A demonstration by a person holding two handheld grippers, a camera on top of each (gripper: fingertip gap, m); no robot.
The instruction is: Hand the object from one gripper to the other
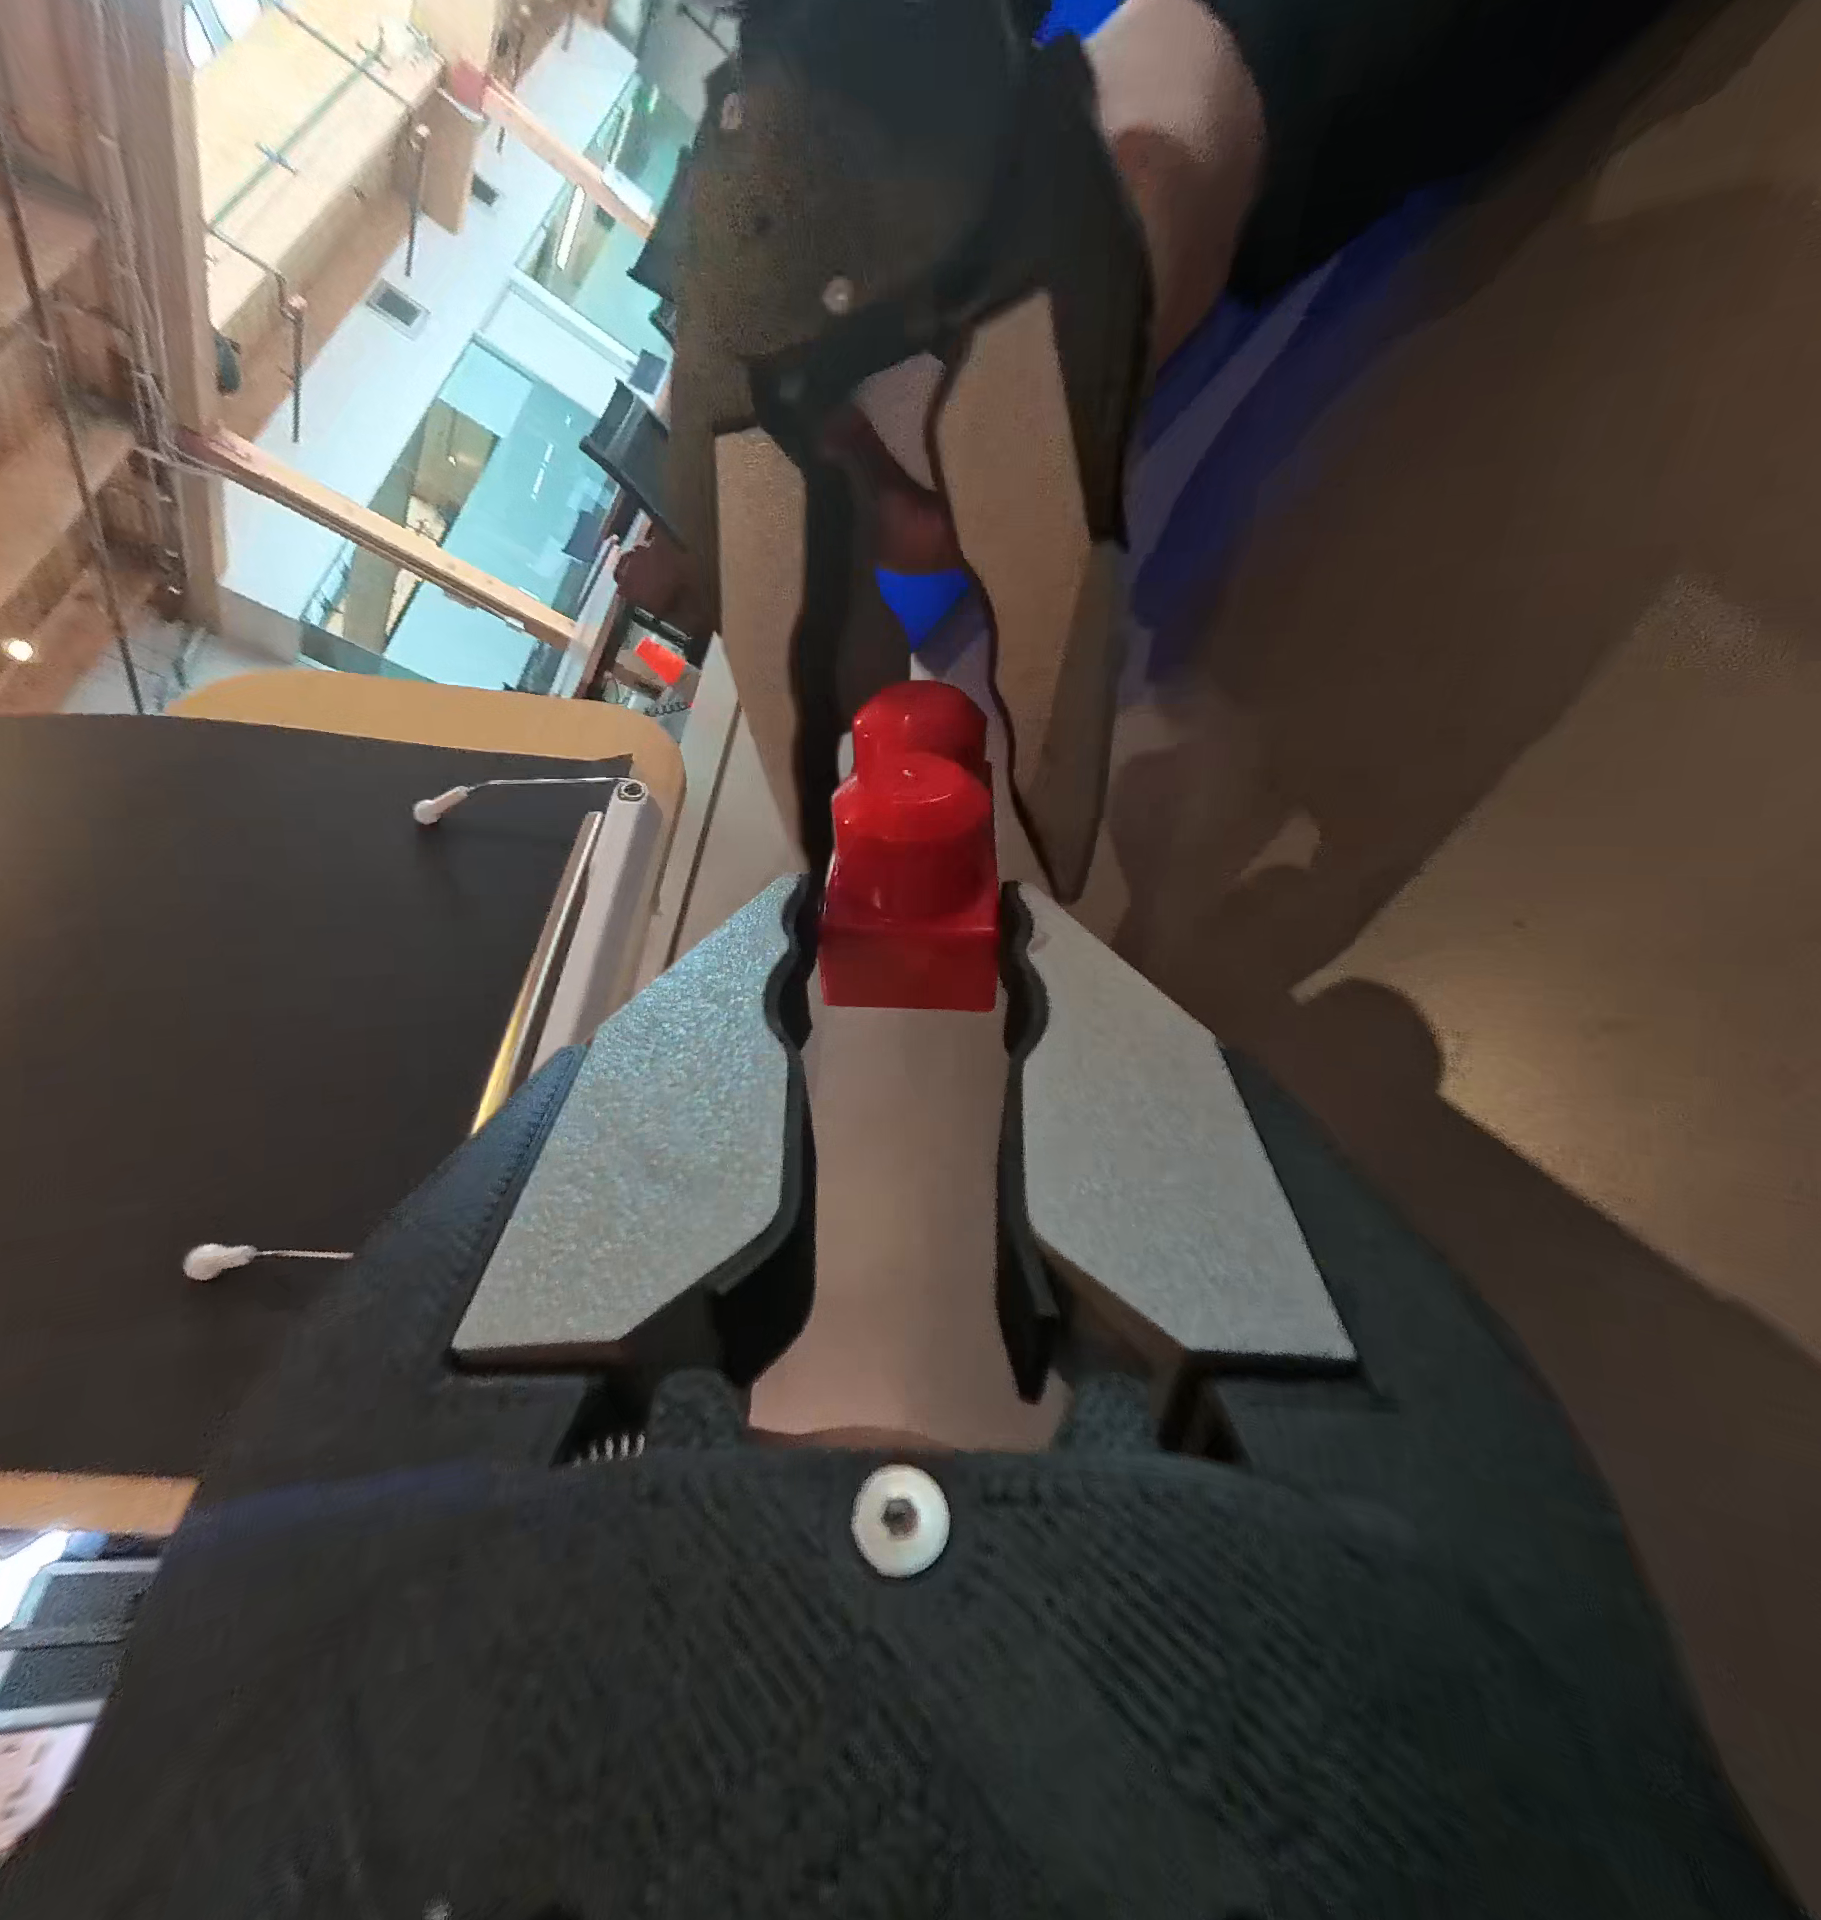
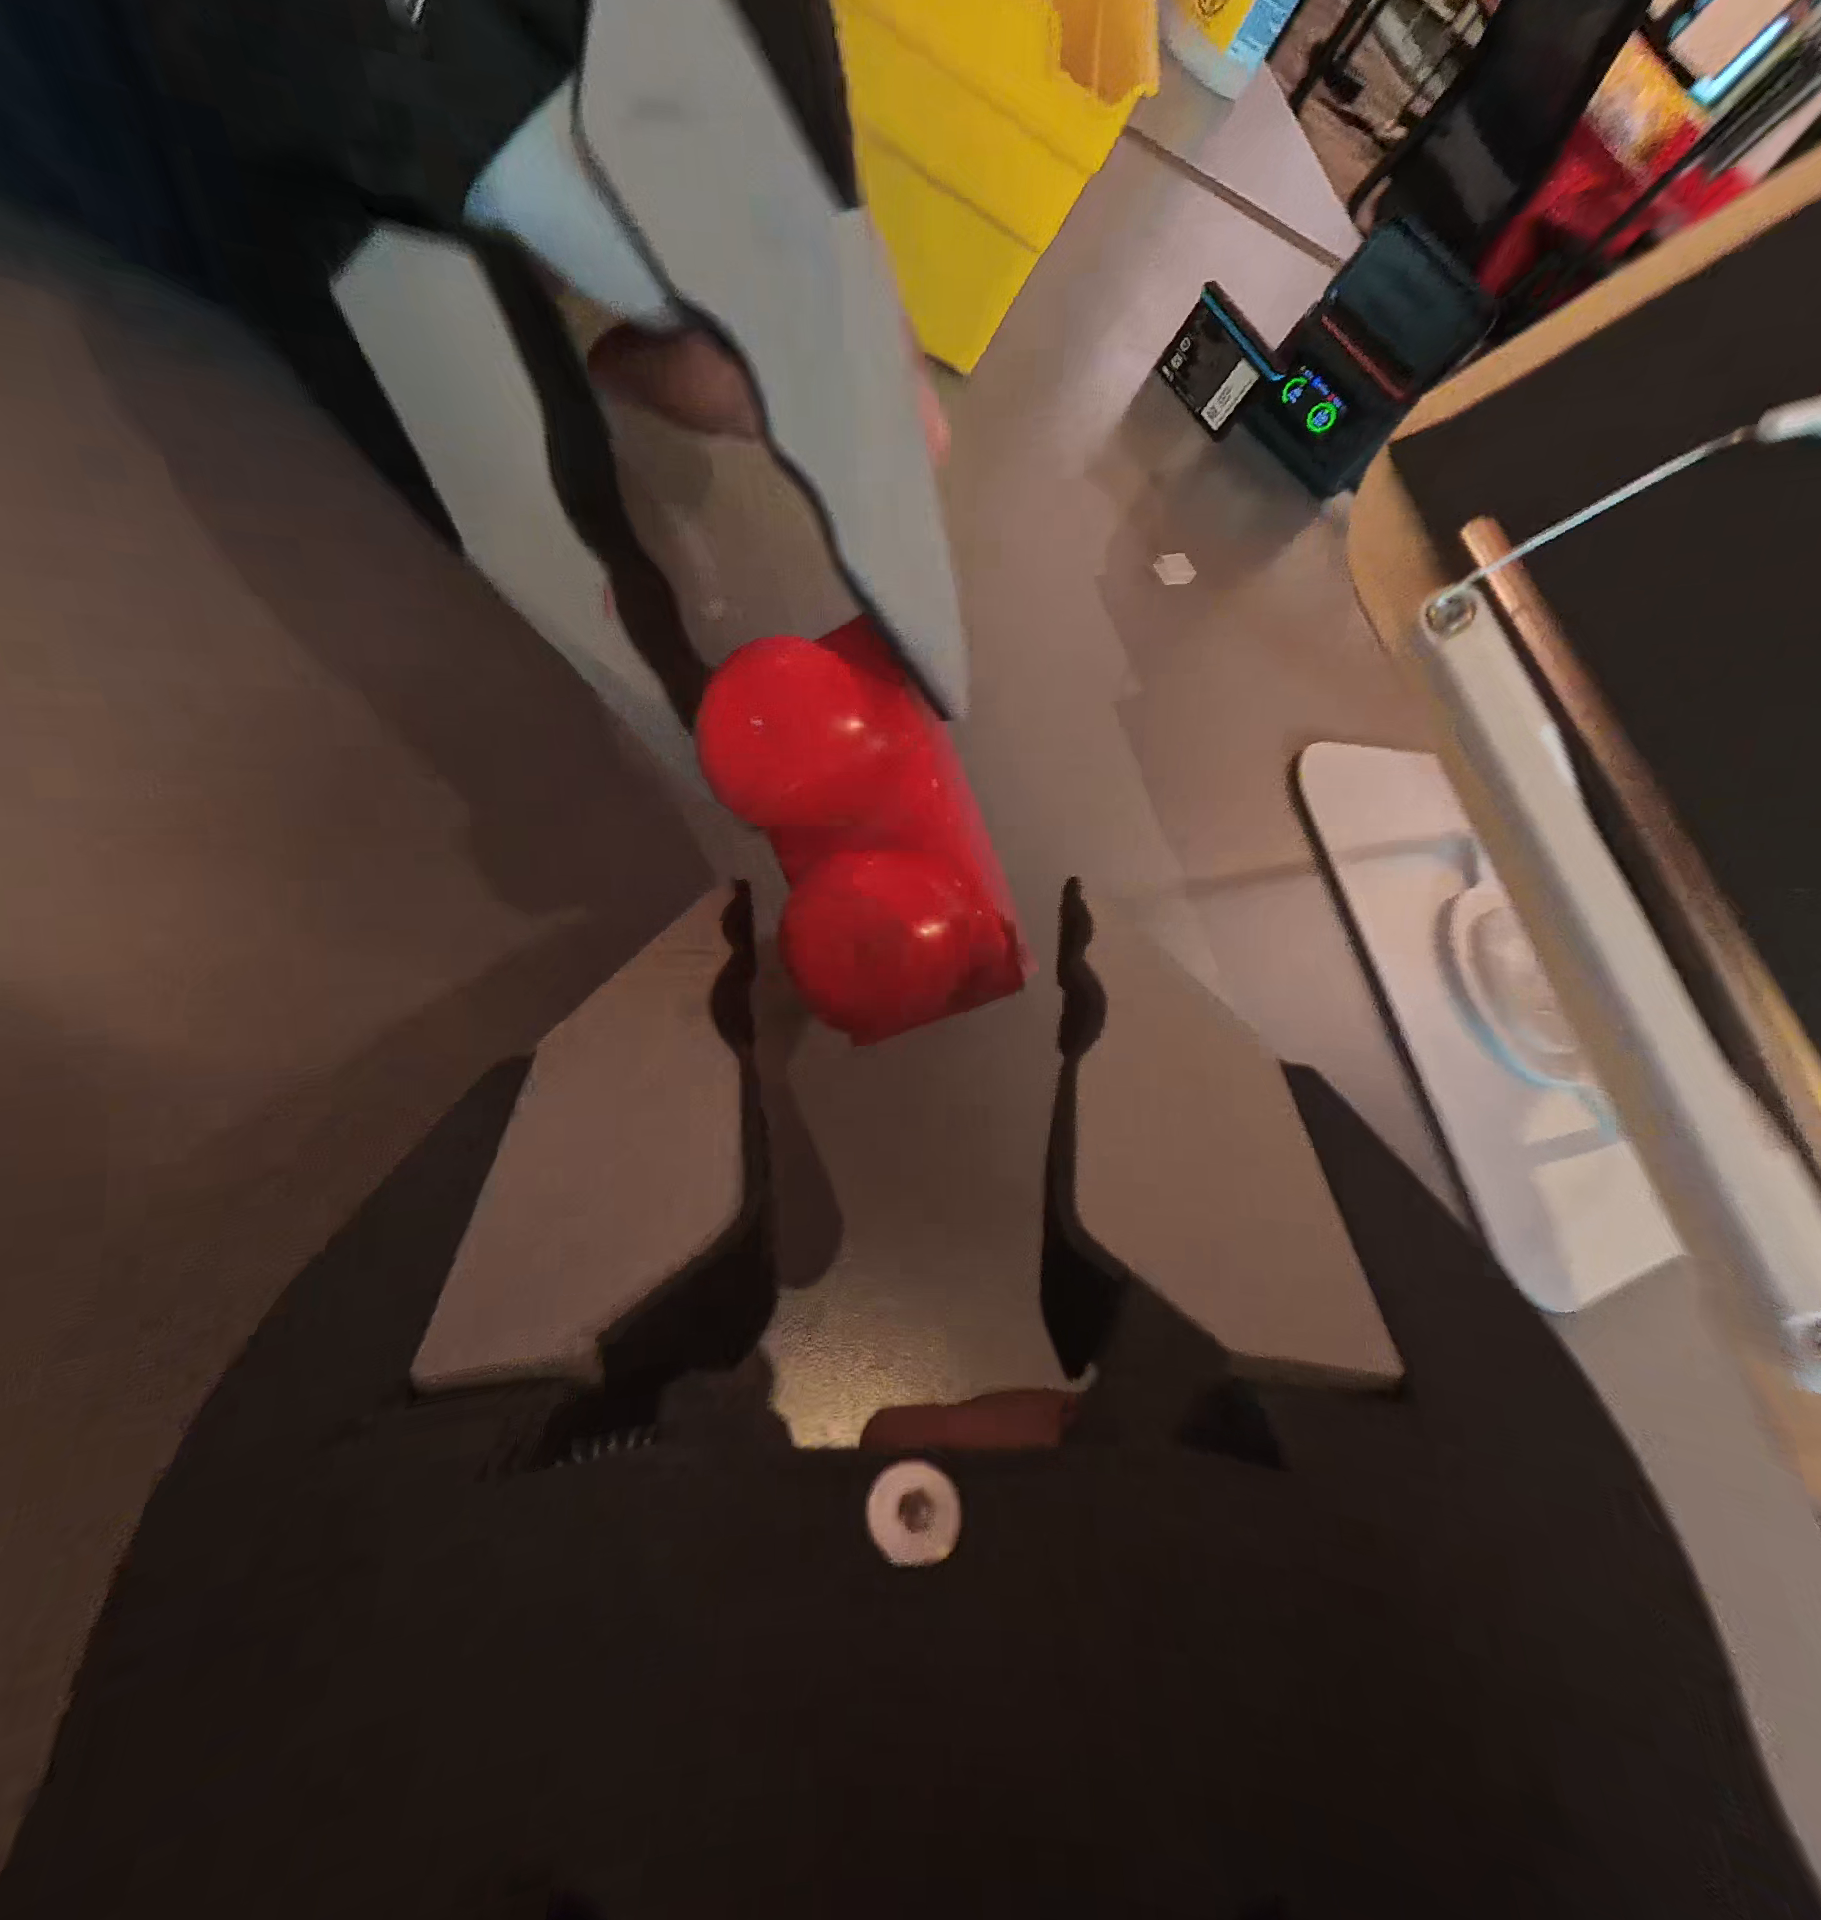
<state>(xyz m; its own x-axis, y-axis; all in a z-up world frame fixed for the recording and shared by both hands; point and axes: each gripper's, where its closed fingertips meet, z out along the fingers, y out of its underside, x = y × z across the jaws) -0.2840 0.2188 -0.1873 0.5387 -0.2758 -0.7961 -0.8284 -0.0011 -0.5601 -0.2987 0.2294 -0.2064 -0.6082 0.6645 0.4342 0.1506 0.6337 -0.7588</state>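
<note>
Holding a red block [image 1: 908,914] by its square base, the left gripper [image 1: 908,940] has its two fingers closed against opposite sides of that base, so that the two round studs project forward, past the fingertips, into free space. This grip near the tips leaves the far end of the block exposed for the receiving tool.

In the right wrist view the right gripper [image 2: 906,951] stands partly open, its fingers spread wider than the block [image 2: 864,831], with a visible gap on each side; it grips nothing. The nearer stud lies between its fingertips, while the farther end is pinched by the left gripper [image 2: 781,665], which enters from above. The two tools thus meet roughly nose to nose, each aligned with the long axis of the block (an arrangement that lets both hold different parts at once without their fingers colliding).

The block is carried in mid-air, beside a dark-topped surface [image 1: 210,987] with a pale wooden edge, not above it; the floor [image 2: 1145,644] shows beneath in the right wrist view. In the left wrist view the right gripper [image 1: 927,790] appears beyond the block, its dark fingers flanking the far stud, though blur prevents judging contact there.

Judged from these positions, the transfer is at its midpoint: the receiver is placed around the block but has not yet closed. The next step probably calls for the right gripper to close before the left one releases, since an early release would drop the block to the floor.
</note>
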